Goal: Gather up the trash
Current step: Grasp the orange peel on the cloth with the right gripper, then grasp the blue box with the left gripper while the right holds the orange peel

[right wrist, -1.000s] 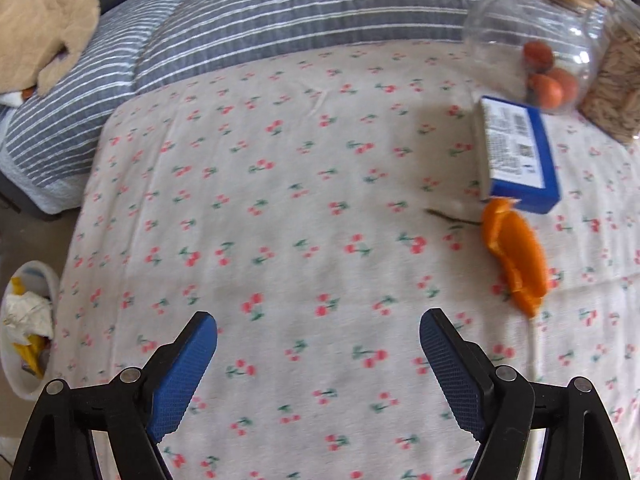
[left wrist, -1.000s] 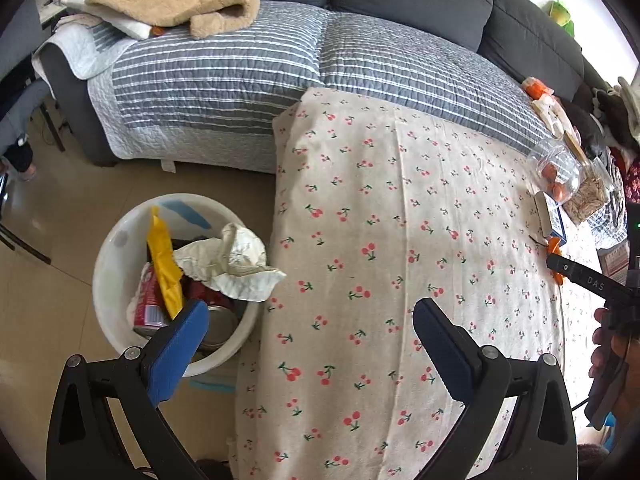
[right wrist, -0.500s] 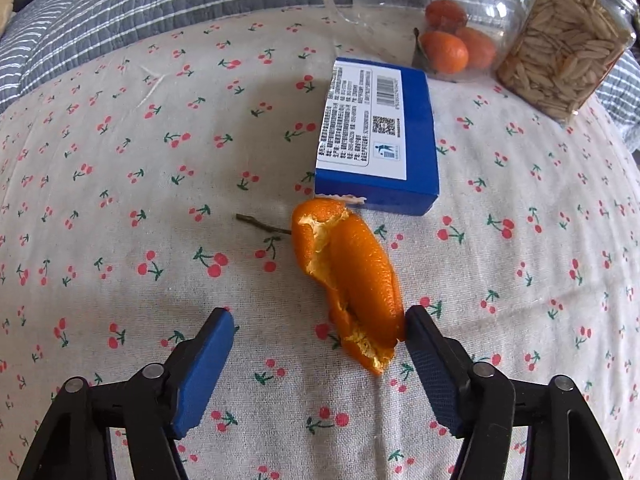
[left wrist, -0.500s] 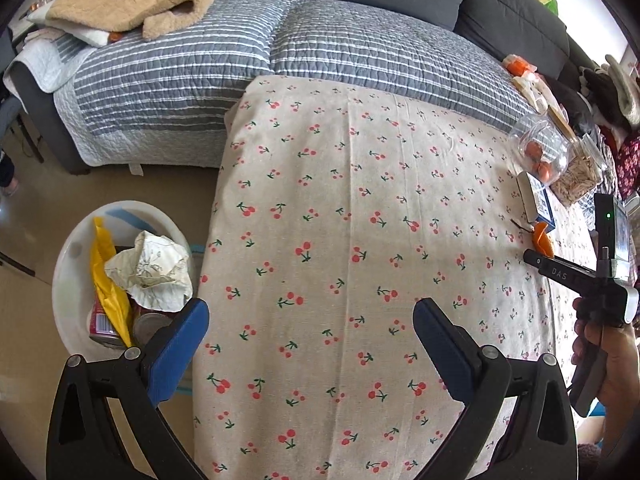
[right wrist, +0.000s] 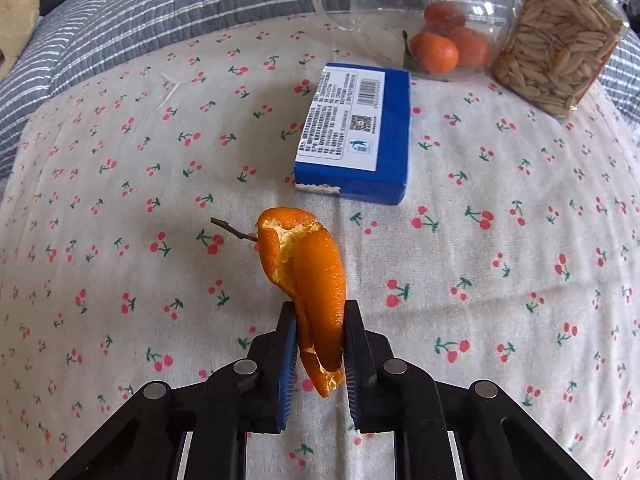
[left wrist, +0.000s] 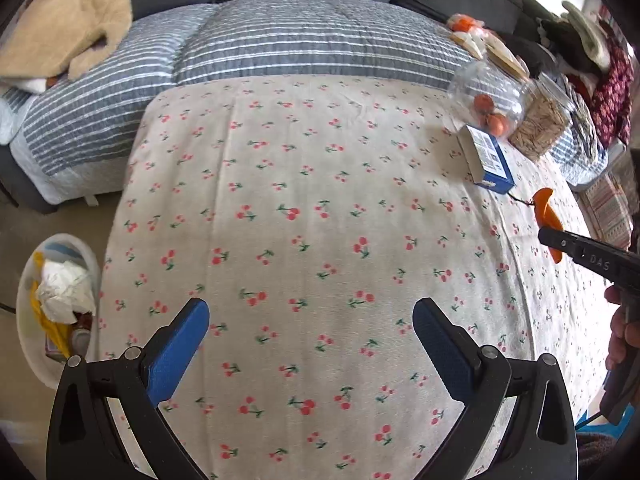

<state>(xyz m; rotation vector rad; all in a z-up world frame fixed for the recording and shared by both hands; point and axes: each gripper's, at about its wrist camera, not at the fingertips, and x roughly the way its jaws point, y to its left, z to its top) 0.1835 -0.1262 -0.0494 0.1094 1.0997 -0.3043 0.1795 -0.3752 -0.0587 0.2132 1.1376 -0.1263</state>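
Observation:
My right gripper (right wrist: 320, 344) is shut on an orange peel (right wrist: 308, 264) with a short brown stem, on the cherry-print tablecloth (right wrist: 120, 200). The peel sticks forward out of the jaws. In the left wrist view the same peel (left wrist: 546, 212) shows at the far right, held by the right gripper (left wrist: 554, 238). My left gripper (left wrist: 310, 340) is open and empty above the cloth near the table's front. A white trash bin (left wrist: 28, 344) stands on the floor at the left, holding crumpled paper (left wrist: 62, 290), a yellow wrapper and cans.
A blue box (right wrist: 358, 136) lies just beyond the peel. Behind it stand a glass jar with tangerines (right wrist: 436, 50) and a jar of seeds (right wrist: 556, 40). A grey striped sofa (left wrist: 280, 48) with a beige blanket (left wrist: 64, 16) runs along the back.
My right gripper moved up to the orange peel and shut on it. My left gripper swung right, away from the trash bin, and stayed open.

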